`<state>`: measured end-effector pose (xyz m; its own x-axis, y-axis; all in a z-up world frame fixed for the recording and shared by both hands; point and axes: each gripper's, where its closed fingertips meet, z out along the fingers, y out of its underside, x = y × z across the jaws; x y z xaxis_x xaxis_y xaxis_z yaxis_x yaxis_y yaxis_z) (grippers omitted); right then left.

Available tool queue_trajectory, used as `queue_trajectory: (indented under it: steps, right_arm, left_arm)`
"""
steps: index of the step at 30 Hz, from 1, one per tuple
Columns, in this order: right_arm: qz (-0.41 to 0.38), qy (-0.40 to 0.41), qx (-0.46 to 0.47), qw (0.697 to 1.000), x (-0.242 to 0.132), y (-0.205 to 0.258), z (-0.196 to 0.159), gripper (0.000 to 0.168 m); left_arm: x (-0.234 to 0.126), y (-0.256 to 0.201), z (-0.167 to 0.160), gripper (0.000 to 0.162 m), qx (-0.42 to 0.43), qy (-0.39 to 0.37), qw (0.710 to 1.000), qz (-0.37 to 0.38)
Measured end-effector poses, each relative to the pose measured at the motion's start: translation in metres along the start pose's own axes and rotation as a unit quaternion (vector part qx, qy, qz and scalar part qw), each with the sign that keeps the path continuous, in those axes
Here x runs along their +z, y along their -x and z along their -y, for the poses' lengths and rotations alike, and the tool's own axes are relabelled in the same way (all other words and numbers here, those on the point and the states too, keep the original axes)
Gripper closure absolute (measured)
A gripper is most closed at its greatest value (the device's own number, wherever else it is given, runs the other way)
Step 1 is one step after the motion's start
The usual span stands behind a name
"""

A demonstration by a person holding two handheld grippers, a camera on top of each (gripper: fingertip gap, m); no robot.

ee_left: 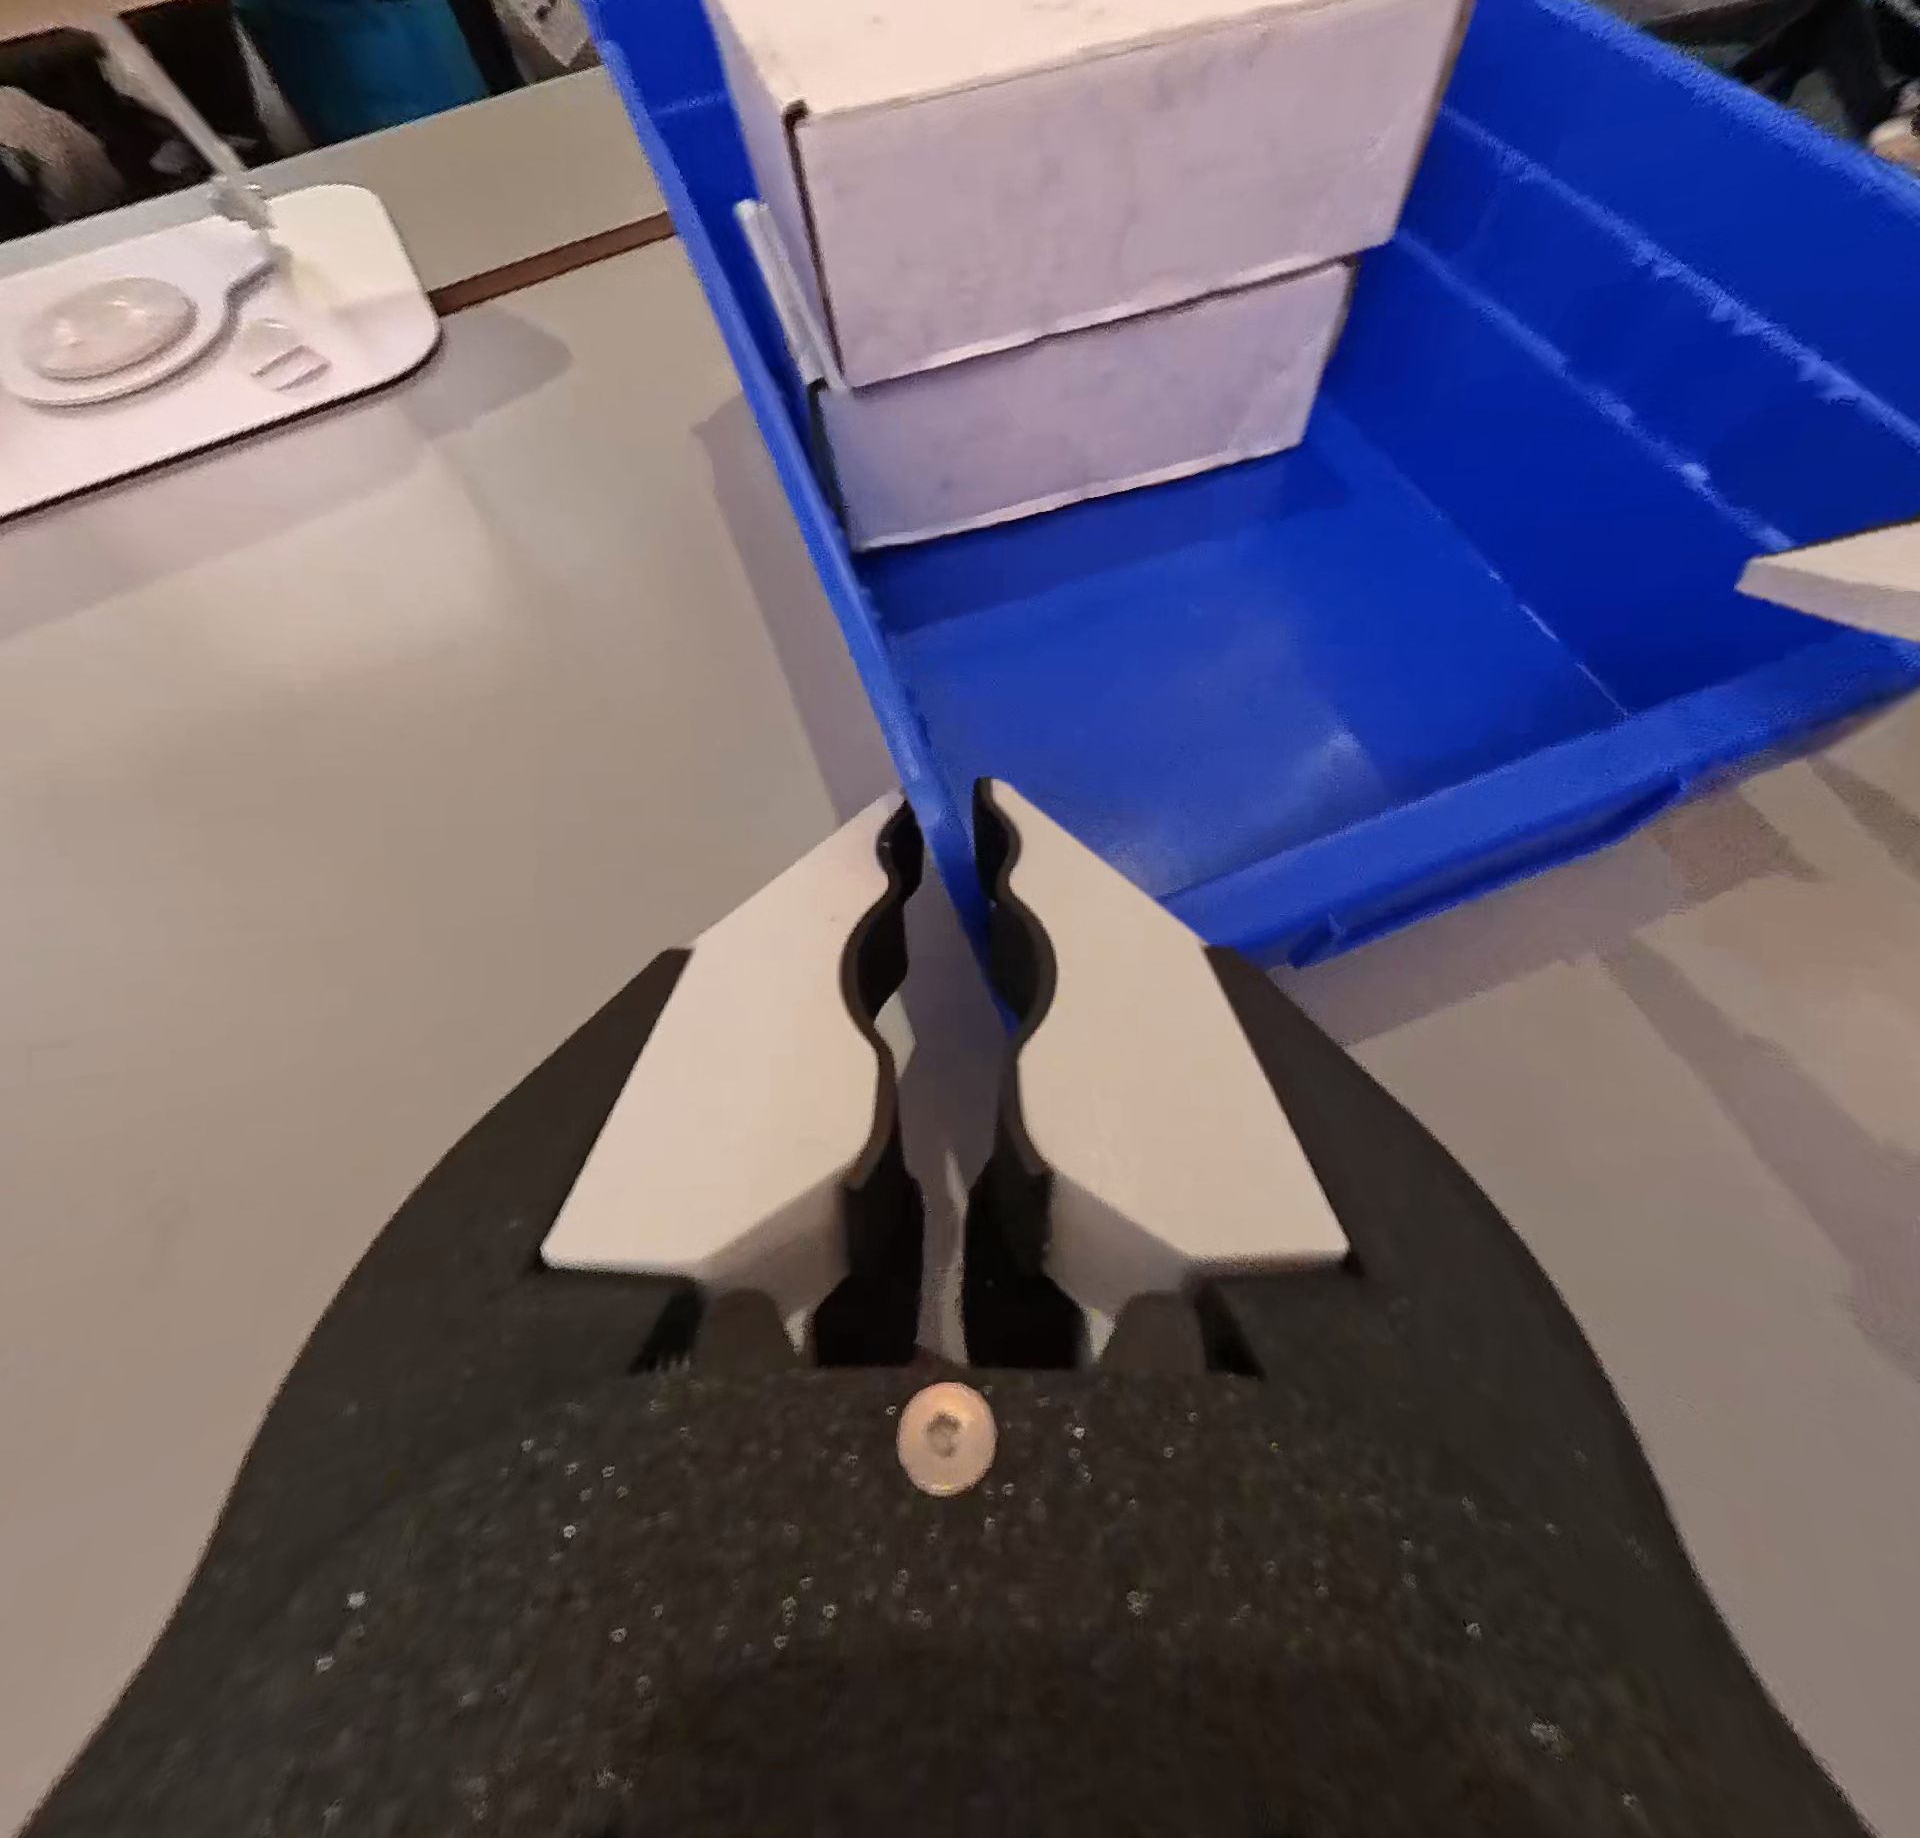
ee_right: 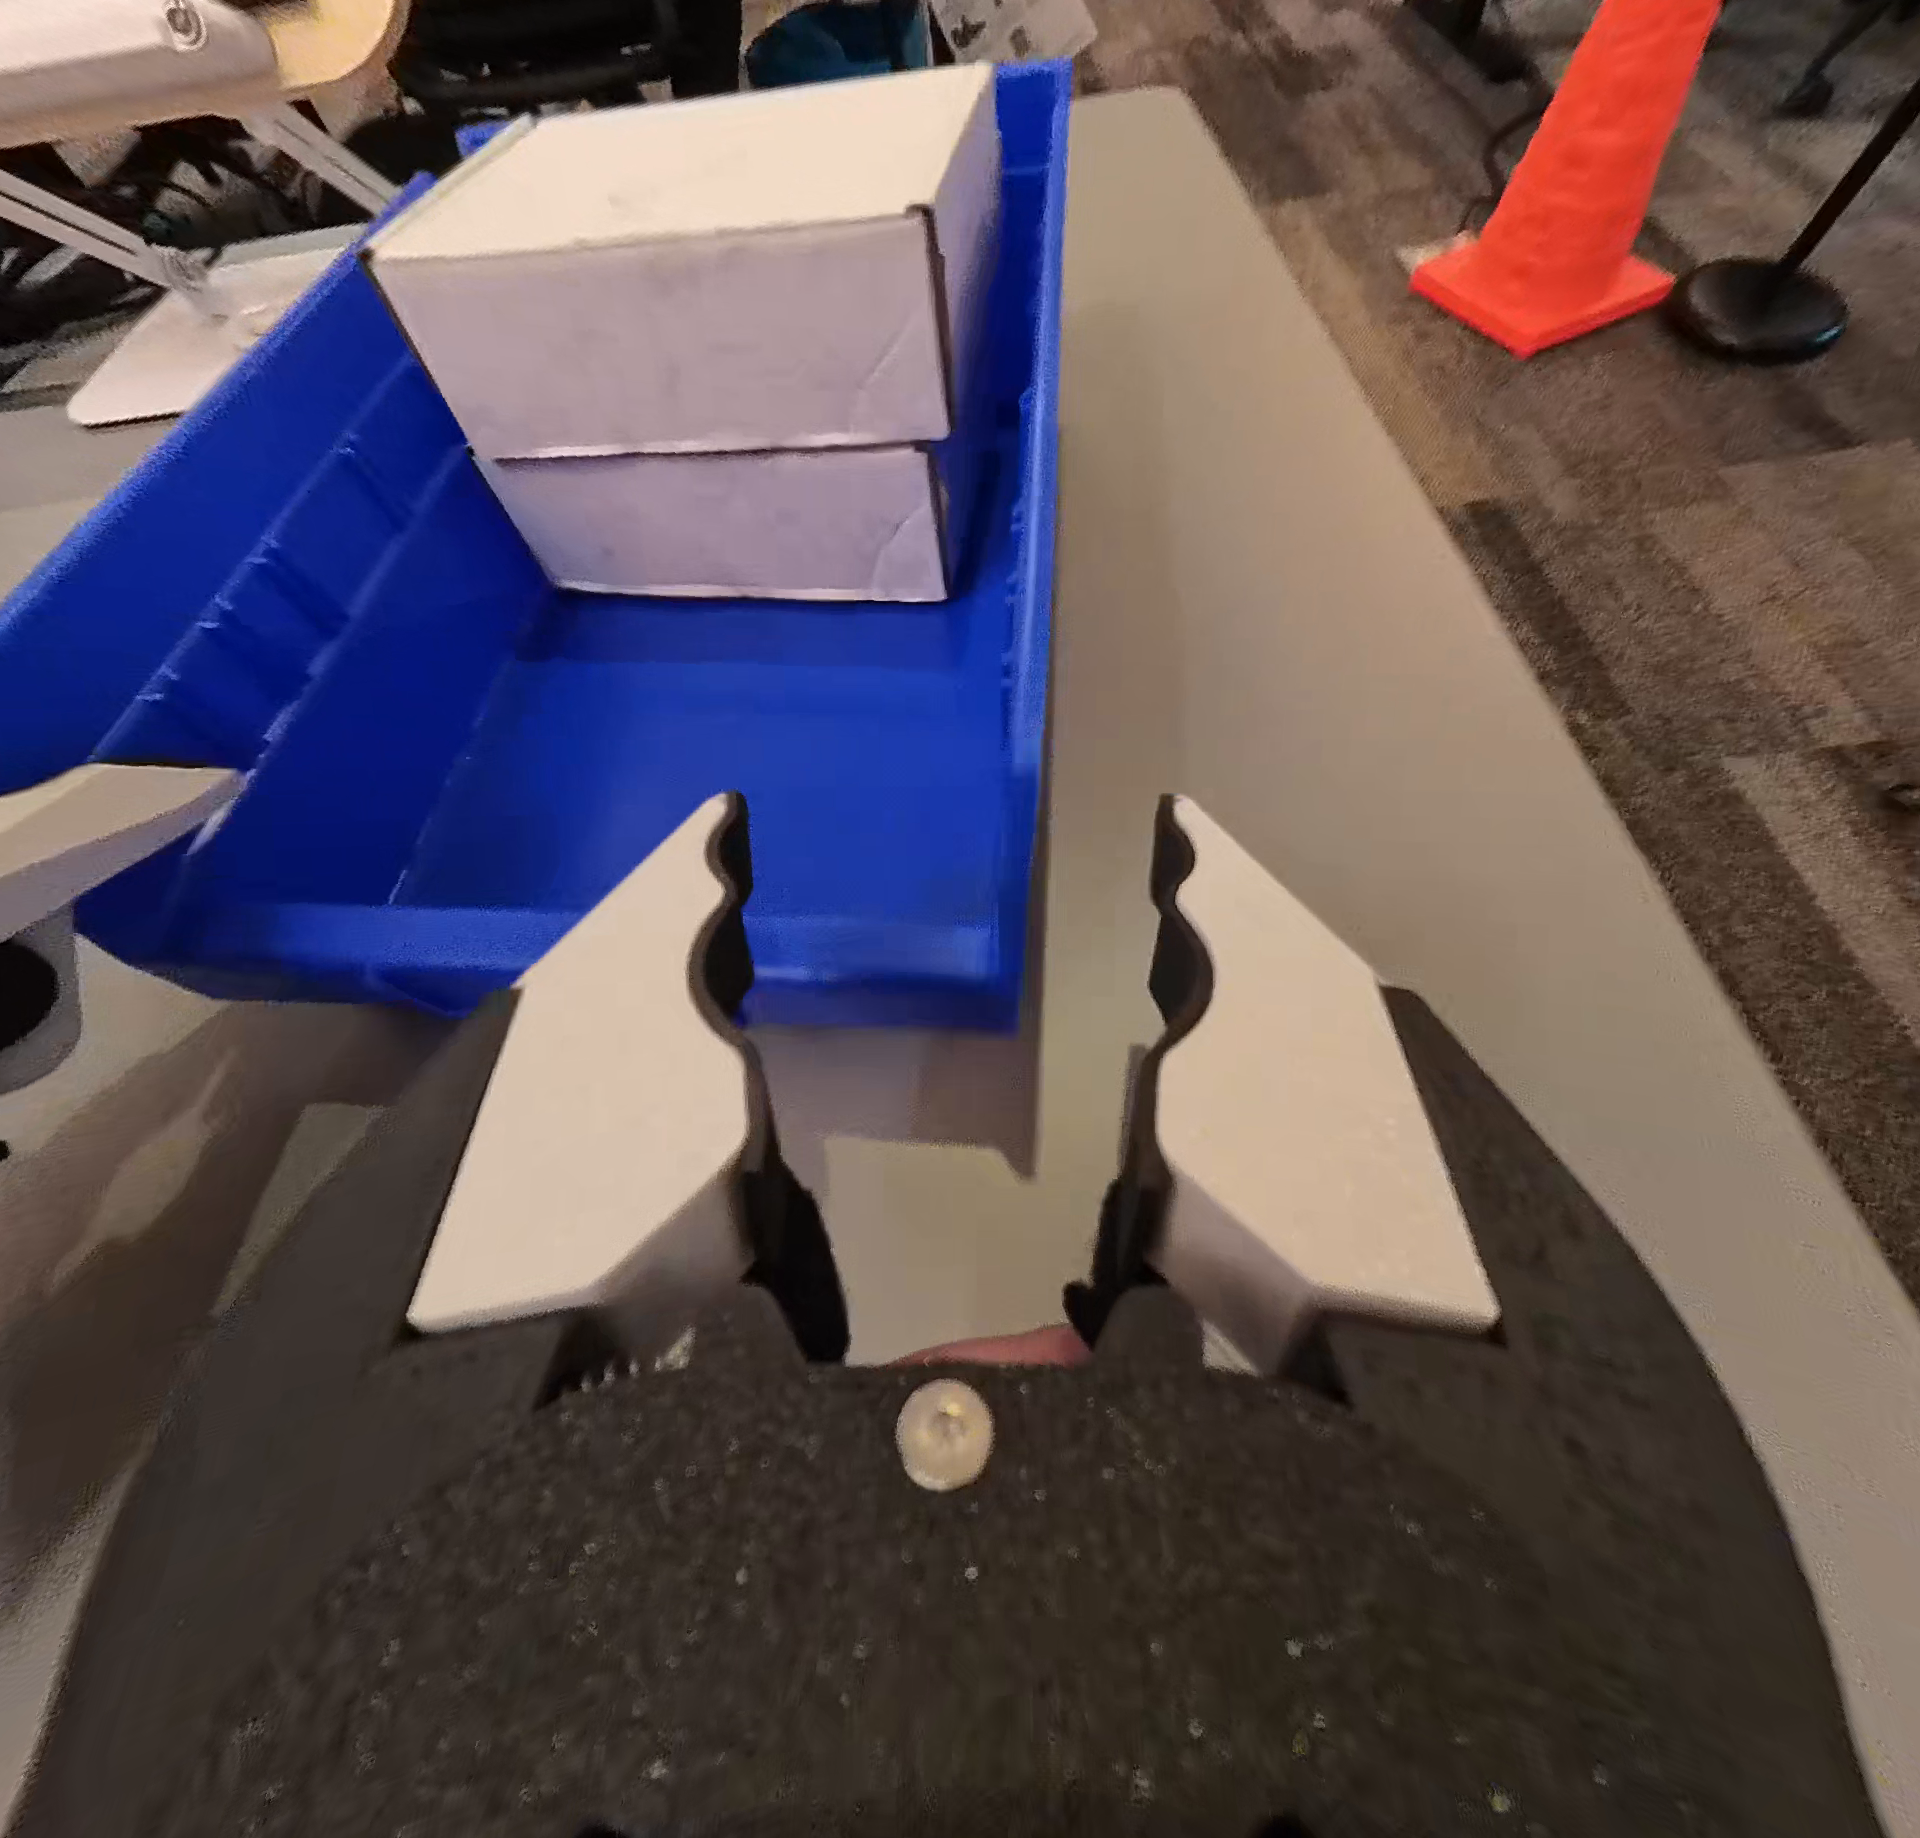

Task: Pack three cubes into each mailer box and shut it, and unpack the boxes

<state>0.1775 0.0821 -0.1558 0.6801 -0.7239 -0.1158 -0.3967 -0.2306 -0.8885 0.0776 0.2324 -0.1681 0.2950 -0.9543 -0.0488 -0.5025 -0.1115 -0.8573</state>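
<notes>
Hovering over the grey tabletop (ee_right: 1299,645), the left gripper (ee_left: 940,812) is nearly clenched at the blue bin's (ee_left: 1299,708) near corner, the right gripper (ee_right: 951,812) released; two closed white mailer boxes (ee_right: 686,334) sit stacked at the bin's far end.

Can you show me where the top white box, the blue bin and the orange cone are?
top white box (ee_right: 675,334): right wrist view, on its front side.
blue bin (ee_left: 1195,676): left wrist view, on its bare floor.
orange cone (ee_right: 1600,147): right wrist view, on its body.

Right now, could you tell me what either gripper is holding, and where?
Left gripper pinches the blue bin by its near corner wall; right gripper holds nothing.
</notes>
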Motion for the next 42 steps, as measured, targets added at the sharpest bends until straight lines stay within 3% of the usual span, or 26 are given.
queue_trajectory:
  steps: [4,7,14,19,23,28,31,34,35,38,40,42]
  right_arm:
    - [-0.037,0.012,-0.005,0.999,0.013,0.010,-0.005,0.123]
    - [-0.087,0.021,0.043,0.995,0.009,0.016,-0.004,0.164]
    - [-0.035,0.028,0.055,0.997,-0.005,0.129,0.005,0.165]
    - [0.012,0.004,0.018,1.000,0.014,0.227,0.021,0.164]
    - [0.030,0.018,-0.005,0.999,0.038,0.285,0.015,0.165]
    - [0.027,0.044,-0.035,0.998,0.060,0.301,-0.010,0.164]
    - [0.051,0.004,-0.011,0.999,0.058,0.301,-0.014,0.164]
    - [0.056,-0.013,-0.061,0.996,0.040,0.297,-0.010,0.154]
    - [0.055,-0.035,-0.091,0.994,0.028,0.295,-0.003,0.143]
    - [0.123,-0.111,-0.161,0.973,-0.017,0.318,0.019,0.124]
    - [0.209,-0.142,-0.171,0.952,-0.046,0.358,0.023,0.119]
    - [0.279,-0.127,-0.175,0.936,-0.063,0.404,0.009,0.113]
  left_arm:
    - [-0.016,0.011,-0.010,0.159,0.002,-0.006,1.000,0.012]
    - [-0.034,0.017,-0.016,0.159,-0.002,-0.028,1.000,-0.001]
    - [-0.108,0.104,-0.017,0.162,0.011,-0.083,0.994,0.076]
    - [-0.148,0.189,-0.030,0.161,0.001,-0.089,0.987,0.136]
    - [-0.155,0.247,-0.052,0.162,-0.028,-0.075,0.983,0.165]
    - [-0.144,0.264,-0.090,0.160,-0.049,-0.049,0.987,0.148]
    - [-0.143,0.262,-0.096,0.156,-0.059,-0.018,0.991,0.121]
    - [-0.178,0.256,-0.068,0.121,-0.095,-0.066,0.992,0.054]
    - [-0.201,0.260,-0.057,0.119,-0.096,-0.092,0.990,0.040]
    - [-0.272,0.342,-0.063,0.123,-0.062,-0.120,0.980,0.143]
    - [-0.298,0.420,-0.097,0.123,-0.088,-0.091,0.972,0.200]
    - [-0.301,0.485,-0.141,0.109,-0.138,-0.024,0.968,0.206]
